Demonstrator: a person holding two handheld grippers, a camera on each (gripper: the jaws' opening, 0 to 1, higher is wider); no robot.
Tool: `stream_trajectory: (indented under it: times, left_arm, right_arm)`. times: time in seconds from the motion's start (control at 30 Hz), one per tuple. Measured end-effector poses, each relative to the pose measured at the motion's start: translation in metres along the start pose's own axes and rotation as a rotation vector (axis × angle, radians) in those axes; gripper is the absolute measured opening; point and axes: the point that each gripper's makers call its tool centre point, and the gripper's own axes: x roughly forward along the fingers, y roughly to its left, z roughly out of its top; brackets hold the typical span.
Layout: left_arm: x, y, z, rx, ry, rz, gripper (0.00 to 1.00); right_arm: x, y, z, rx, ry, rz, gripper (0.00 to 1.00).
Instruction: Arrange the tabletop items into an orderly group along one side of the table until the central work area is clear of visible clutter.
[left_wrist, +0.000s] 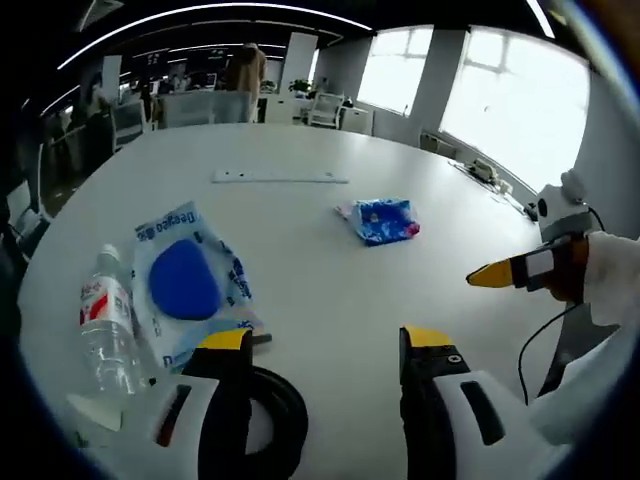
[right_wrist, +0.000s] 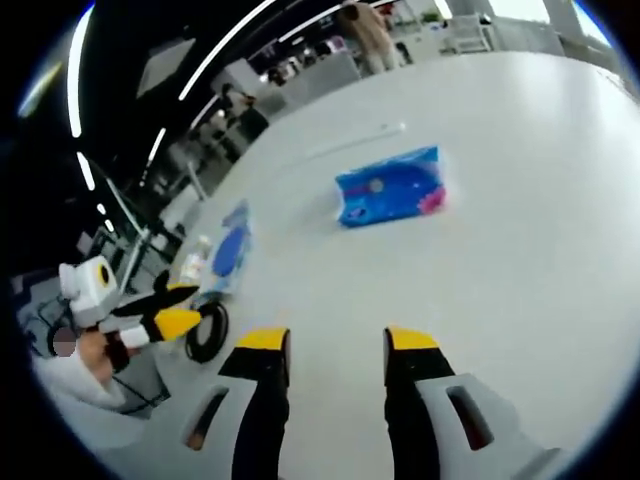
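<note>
- Left gripper (left_wrist: 325, 345): jaws standing apart with bare table between the yellow tips, gripping nothing; hovering low over the near edge of the white table (left_wrist: 300, 230), right beside the grouped items.
- Right gripper (right_wrist: 326, 345): jaws likewise parted, nothing between them; hanging over open tabletop and pointing toward the blue packet (right_wrist: 390, 188); it is also showing at the right of the left gripper view, yellow tips close together there, though that angle is too oblique to judge the gap.
- Grouped so far, as it is appearing along one side in the left gripper view: a clear water bottle (left_wrist: 105, 325) lying on its side; just beside it a flat pouch (left_wrist: 190, 285) with a round blue shape on its face; a black ring (left_wrist: 280, 410), possibly a tape roll or cable coil, sitting at the pouch's near corner and partly hidden behind the left jaw; whether ring and pouch are touching, cannot tell.
- Still outstanding: the blue packet is lying alone in the middle of the table, well apart from the group; a thin white strip (left_wrist: 280, 178) is lying farther back, also by itself.
- Judging progress: roughly past halfway; three items are looking gathered, two are looking loose; central area is not yet clear.
- Likely next need: the right gripper is sitting nearer the packet, so the packet seems the next candidate.
</note>
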Motion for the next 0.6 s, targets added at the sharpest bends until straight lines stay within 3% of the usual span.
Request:
stream_trajectory:
  times: [0.6]
  left_arm:
    - [-0.004,0.006,-0.017,-0.006,0.039,0.041,0.54]
  right_arm:
    - [0.000,-0.003,-0.008,0.060,0.000,0.006,0.34]
